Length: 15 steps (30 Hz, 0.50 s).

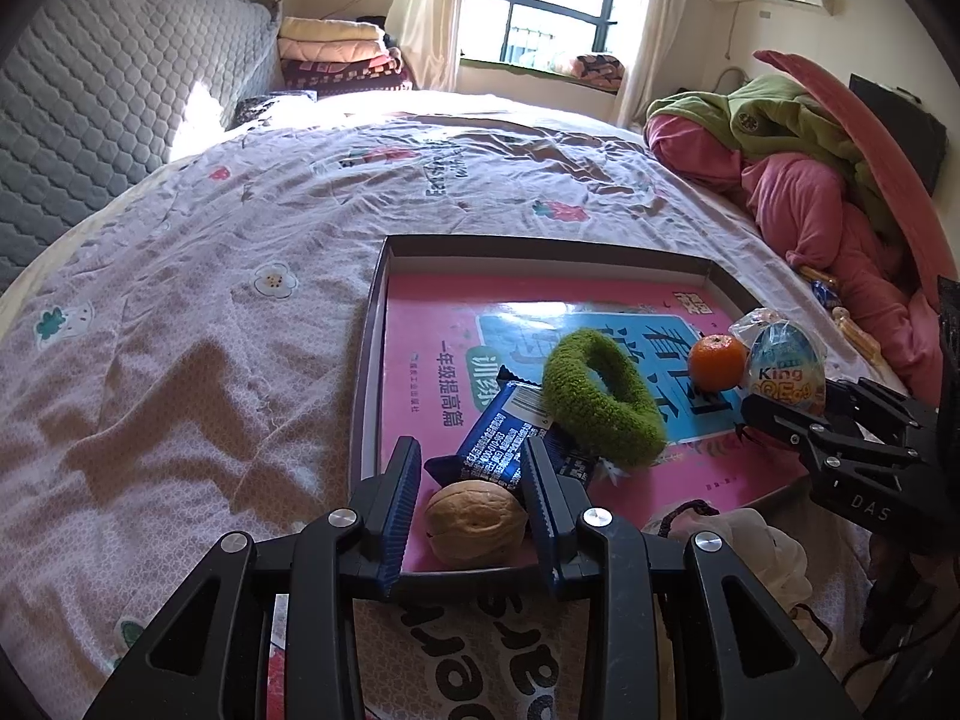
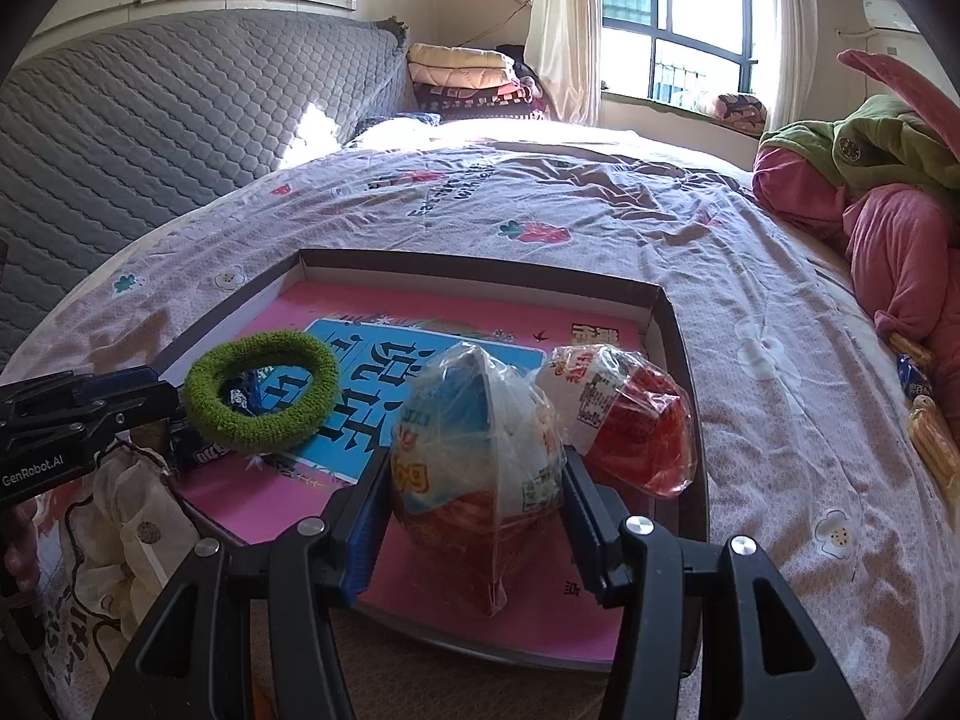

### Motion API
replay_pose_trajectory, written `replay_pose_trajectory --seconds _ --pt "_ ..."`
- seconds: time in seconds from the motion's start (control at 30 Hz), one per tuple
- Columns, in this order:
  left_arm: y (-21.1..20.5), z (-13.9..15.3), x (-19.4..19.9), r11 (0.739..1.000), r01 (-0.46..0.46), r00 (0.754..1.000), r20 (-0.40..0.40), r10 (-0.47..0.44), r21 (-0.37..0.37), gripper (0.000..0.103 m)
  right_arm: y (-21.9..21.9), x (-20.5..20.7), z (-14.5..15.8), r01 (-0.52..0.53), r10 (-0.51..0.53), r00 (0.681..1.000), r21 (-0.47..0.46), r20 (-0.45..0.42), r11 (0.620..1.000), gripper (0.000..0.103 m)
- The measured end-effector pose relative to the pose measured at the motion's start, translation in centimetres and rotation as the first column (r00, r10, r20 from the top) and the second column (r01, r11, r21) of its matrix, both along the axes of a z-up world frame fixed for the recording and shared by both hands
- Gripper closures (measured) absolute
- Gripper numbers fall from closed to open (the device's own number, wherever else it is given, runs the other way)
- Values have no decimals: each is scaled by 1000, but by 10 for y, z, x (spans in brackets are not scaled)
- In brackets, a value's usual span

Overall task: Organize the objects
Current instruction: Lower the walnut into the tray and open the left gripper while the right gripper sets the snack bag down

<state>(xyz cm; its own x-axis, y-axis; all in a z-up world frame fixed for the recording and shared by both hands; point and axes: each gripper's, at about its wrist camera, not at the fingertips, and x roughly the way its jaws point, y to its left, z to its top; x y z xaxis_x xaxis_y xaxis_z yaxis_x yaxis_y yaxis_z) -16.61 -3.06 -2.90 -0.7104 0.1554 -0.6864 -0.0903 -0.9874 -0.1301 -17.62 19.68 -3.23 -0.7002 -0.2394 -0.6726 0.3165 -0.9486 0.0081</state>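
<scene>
A shallow tray (image 1: 369, 360) with a pink book as its floor lies on the bed. My left gripper (image 1: 471, 444) is shut on a walnut (image 1: 474, 519) at the tray's near left corner. Just beyond lie a blue snack packet (image 1: 510, 438) and a green scrunchie (image 1: 600, 396). My right gripper (image 2: 477, 456) is shut on a plastic-wrapped toy egg (image 2: 468, 420) over the tray's near right part. A red and white wrapped packet (image 2: 624, 420) lies just behind the egg. In the left wrist view a tangerine (image 1: 717, 363) sits beside the egg (image 1: 780, 366).
A heap of pink and green clothes (image 1: 810, 192) fills the bed's right side, with small wrapped snacks (image 2: 924, 420) at its foot. A white cloth pouch (image 2: 132, 516) lies at the tray's front edge. A grey quilted headboard (image 1: 90, 90) stands at the left.
</scene>
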Motion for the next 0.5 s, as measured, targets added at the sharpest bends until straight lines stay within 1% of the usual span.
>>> replay_pose_trajectory --seconds 0.13,0.2,0.37,0.5 --pt "1 1 0 1000 2 1000 1 -2 0 68 0 0 0 -3 3 1000 -3 3 1000 50" --pt "1 1 1 1000 0 1000 -1 0 2 68 0 0 -1 -2 2 1000 -2 14 1000 48" --pt "-2 4 3 1000 -8 1000 -2 8 6 68 -1 0 -1 -3 3 1000 -5 25 1000 37" --pt "-5 10 8 1000 -22 1000 -7 22 16 67 -1 3 6 -1 1 1000 -6 4 1000 34"
